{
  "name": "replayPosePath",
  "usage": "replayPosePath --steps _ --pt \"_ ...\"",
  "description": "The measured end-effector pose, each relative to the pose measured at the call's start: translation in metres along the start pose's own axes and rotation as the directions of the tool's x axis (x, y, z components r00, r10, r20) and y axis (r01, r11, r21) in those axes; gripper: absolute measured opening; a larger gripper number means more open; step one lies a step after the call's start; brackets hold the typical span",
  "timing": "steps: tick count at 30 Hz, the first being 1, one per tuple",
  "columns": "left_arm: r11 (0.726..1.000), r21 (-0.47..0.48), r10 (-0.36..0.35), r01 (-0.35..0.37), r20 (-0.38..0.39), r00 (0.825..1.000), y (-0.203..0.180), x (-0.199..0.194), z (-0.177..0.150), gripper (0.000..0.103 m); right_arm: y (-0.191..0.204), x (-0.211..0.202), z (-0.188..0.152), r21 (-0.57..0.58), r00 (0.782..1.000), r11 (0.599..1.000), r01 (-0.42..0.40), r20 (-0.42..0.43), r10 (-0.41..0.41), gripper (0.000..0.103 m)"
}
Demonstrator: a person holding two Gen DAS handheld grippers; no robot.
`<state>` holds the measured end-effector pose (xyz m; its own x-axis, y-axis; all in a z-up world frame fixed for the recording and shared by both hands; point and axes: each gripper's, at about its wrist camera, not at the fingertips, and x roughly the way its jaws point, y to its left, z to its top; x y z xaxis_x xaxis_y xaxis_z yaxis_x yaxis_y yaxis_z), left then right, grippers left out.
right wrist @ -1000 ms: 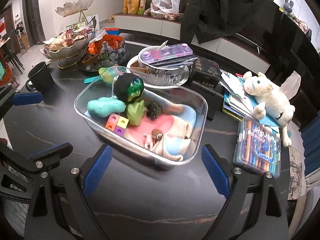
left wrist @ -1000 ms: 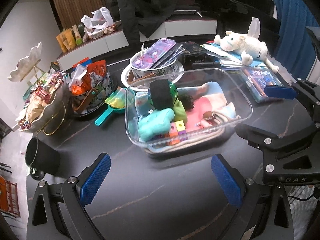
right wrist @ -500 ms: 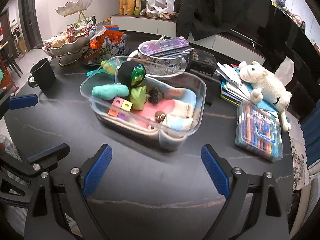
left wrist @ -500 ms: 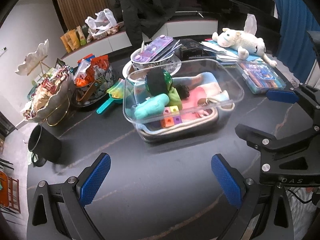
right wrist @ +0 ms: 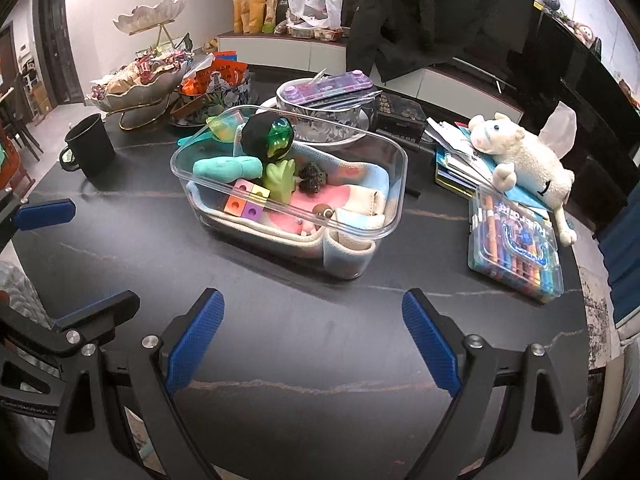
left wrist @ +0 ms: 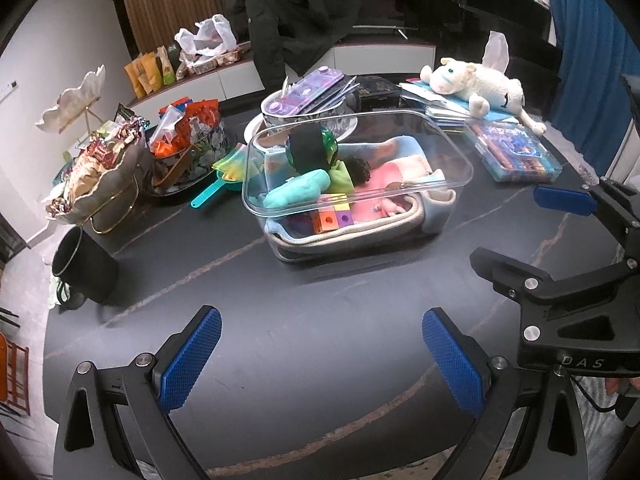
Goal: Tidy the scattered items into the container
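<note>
Both tongs (left wrist: 320,356) (right wrist: 312,342) farther back – clear container (right wrist: 394,156) full of toys

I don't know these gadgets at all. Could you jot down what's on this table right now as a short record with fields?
Surface: dark table
Container: clear plastic tub, holding small toys on a pastel cloth
In the tub: teal plush, coloured cubes, green toy figure
Outside the tub: white plush lamb, marker case, black mug
Left hand-held gripper: open, empty, short of the tub
Right hand-held gripper: open, empty, short of the tub
</note>
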<state>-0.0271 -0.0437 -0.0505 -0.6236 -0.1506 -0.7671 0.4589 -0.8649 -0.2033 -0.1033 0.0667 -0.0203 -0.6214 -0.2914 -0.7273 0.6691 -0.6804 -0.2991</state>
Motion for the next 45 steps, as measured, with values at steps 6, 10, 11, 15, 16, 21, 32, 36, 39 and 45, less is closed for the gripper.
replayPosePath --steps 6,10,11,15,16,21,32,36,39,45 --pt "1.0 -0.013 -0.013 0.013 -0.012 1.0 -0.001 0.003 -0.007 0.1 0.002 0.0 -0.006 0.002 1.0 1.0 0.01 -0.008 -0.01 0.089" --pt "0.999 -0.027 -0.02 0.02 -0.015 1.0 0.0 0.004 -0.009 0.1 0.002 0.0 -0.009 0.006 1.0 1.0 0.012 -0.008 -0.012 0.089" --pt "0.999 -0.032 -0.023 0.022 -0.016 1.0 0.0 0.004 -0.009 0.1 0.002 0.0 -0.009 0.007 1.0 1.0 0.012 -0.007 -0.012 0.089" --pt "0.998 -0.052 -0.035 0.034 -0.025 0.999 0.002 0.006 -0.01 0.1 0.002 -0.001 -0.009 0.003 1.0 1.0 0.018 -0.003 -0.018 0.089" --pt "0.998 -0.056 -0.038 0.036 -0.028 0.999 0.002 0.007 -0.011 0.1 0.002 -0.001 -0.009 0.002 1.0 1.0 0.02 -0.003 -0.02 0.089" --pt "0.997 -0.068 -0.044 0.041 -0.038 0.998 0.002 0.01 -0.012 0.1 0.002 0.0 -0.01 -0.004 1.0 1.0 0.03 -0.005 -0.03 0.089" --pt "0.997 -0.063 -0.035 0.034 -0.014 0.999 0.001 0.012 -0.012 0.1 -0.001 0.002 -0.012 0.015 0.999 0.999 0.031 0.01 -0.031 0.089" --pt "0.997 -0.074 -0.036 0.036 0.009 0.999 0.003 0.011 -0.011 0.1 -0.003 0.002 -0.012 0.035 0.999 0.999 0.029 0.03 -0.03 0.089" --pt "0.997 -0.066 -0.023 0.025 0.023 0.999 0.002 0.011 -0.011 0.1 -0.003 0.003 -0.011 0.035 0.999 0.999 0.032 0.029 -0.033 0.089" --pt "0.999 -0.053 -0.008 0.011 0.05 0.999 -0.002 0.011 -0.011 0.1 -0.004 0.003 -0.013 0.035 0.998 0.998 0.046 0.032 -0.047 0.089"
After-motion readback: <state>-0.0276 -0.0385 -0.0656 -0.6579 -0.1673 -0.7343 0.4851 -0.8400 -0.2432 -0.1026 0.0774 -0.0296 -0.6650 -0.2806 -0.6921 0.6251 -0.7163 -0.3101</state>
